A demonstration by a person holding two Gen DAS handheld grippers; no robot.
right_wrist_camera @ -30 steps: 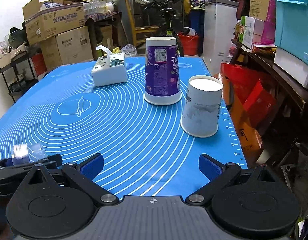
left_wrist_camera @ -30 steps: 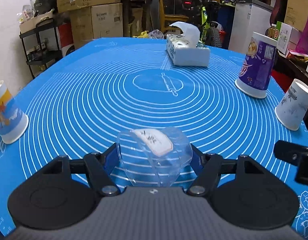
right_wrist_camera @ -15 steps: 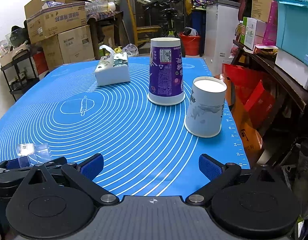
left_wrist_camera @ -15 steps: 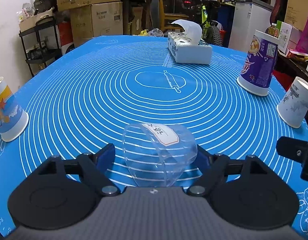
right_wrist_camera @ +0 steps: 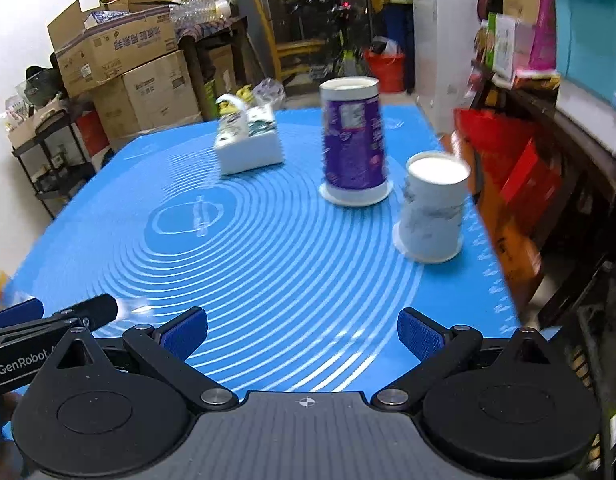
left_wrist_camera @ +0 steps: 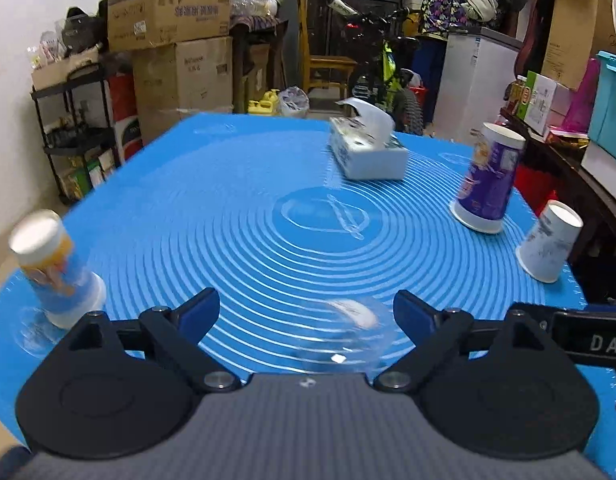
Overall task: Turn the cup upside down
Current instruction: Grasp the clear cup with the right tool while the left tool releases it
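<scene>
A clear plastic cup point(left_wrist_camera: 343, 336) with a white label stands on the blue mat point(left_wrist_camera: 236, 216), blurred, low between the fingers of my left gripper point(left_wrist_camera: 306, 312). The left jaws are wide open and clear of the cup. My right gripper point(right_wrist_camera: 303, 330) is open and empty over the mat's near right part. The left gripper's body shows at the left edge of the right wrist view point(right_wrist_camera: 48, 320).
Upside-down paper cups stand on the mat: a purple one point(right_wrist_camera: 353, 146), a white one point(right_wrist_camera: 431, 210) near the right edge, a yellow-blue one point(left_wrist_camera: 54, 270) at the left. A tissue box point(left_wrist_camera: 365, 152) sits at the back. Boxes and shelves surround the table.
My left gripper has opened, let go of the clear cup and pulled back and up. The right gripper has also risen; both views are blurred by motion.
</scene>
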